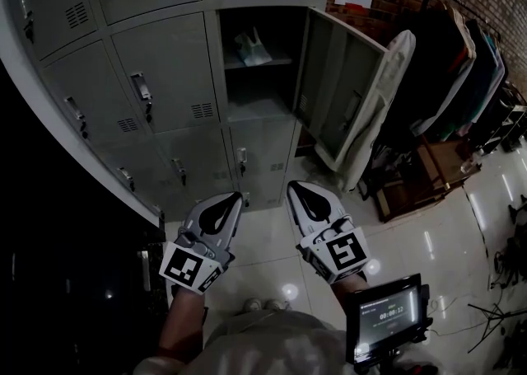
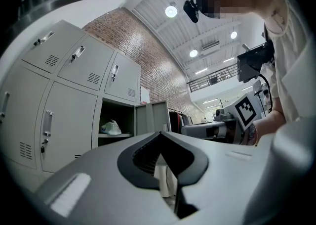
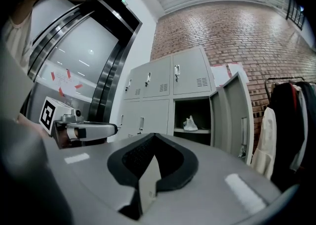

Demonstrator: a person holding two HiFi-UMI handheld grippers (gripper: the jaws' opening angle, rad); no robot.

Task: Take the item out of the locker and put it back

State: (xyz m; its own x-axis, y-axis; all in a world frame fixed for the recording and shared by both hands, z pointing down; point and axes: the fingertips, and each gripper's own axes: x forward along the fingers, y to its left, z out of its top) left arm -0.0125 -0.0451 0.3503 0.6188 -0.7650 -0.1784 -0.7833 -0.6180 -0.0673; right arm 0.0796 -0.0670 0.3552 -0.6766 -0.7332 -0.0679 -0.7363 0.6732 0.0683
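Your left gripper (image 1: 235, 199) and right gripper (image 1: 295, 189) sit side by side low in the centre of the head view, apart from each other and pointing up the frame toward the lockers (image 1: 156, 77). Each gripper's own view shows its jaws pressed together with nothing between them. The item (image 1: 254, 49), a pale crumpled thing, lies on the shelf (image 1: 276, 60) inside the one open compartment at the top centre, well away from both grippers. That compartment's door (image 1: 333, 89) swings out to the right, and a white garment (image 1: 380, 101) hangs just beside it. A rack of dark clothes (image 1: 461, 60) fills the upper right of the frame. A small lit screen (image 1: 387, 316) shows in the lower right, just below your right gripper.
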